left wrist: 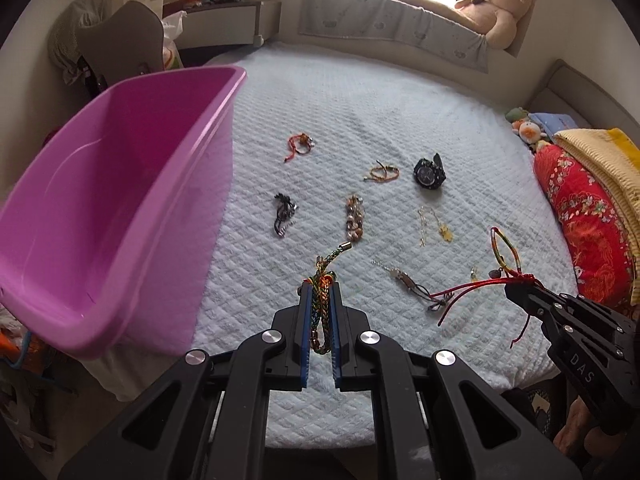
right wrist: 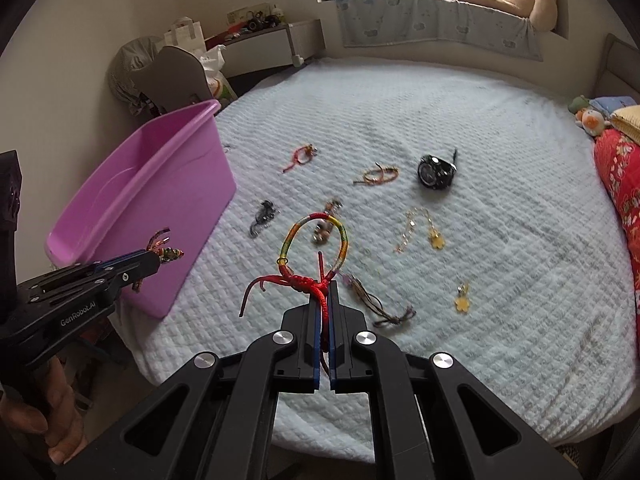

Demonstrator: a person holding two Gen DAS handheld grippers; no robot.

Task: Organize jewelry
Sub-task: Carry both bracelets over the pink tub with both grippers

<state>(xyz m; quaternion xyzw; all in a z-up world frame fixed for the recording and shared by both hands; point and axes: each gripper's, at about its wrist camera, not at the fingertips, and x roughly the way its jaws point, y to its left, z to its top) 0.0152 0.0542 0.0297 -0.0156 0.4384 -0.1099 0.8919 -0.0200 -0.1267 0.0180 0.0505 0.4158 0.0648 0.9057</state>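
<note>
My left gripper point(left wrist: 320, 286) is shut on a braided multicolour bracelet point(left wrist: 325, 270) and holds it above the bed, right of the purple bin point(left wrist: 112, 208). It also shows in the right wrist view point(right wrist: 154, 258), in front of the bin point(right wrist: 148, 216). My right gripper point(right wrist: 325, 286) is shut on a red-knotted rainbow cord bracelet point(right wrist: 316, 240), held above the bed; it shows in the left wrist view point(left wrist: 510, 290) with the bracelet point(left wrist: 505, 250). Several pieces lie on the white quilt: a black watch point(left wrist: 429, 172), a red cord bracelet point(left wrist: 300, 145), a gold chain point(left wrist: 434, 224).
A red patterned pillow point(left wrist: 580, 224) and yellow blanket lie at the bed's right side. A teddy bear point(left wrist: 480, 0) sits on the window ledge. A chair point(left wrist: 120, 44) and bags stand beyond the bin. A brown cord bracelet point(right wrist: 384, 308) lies near my right gripper.
</note>
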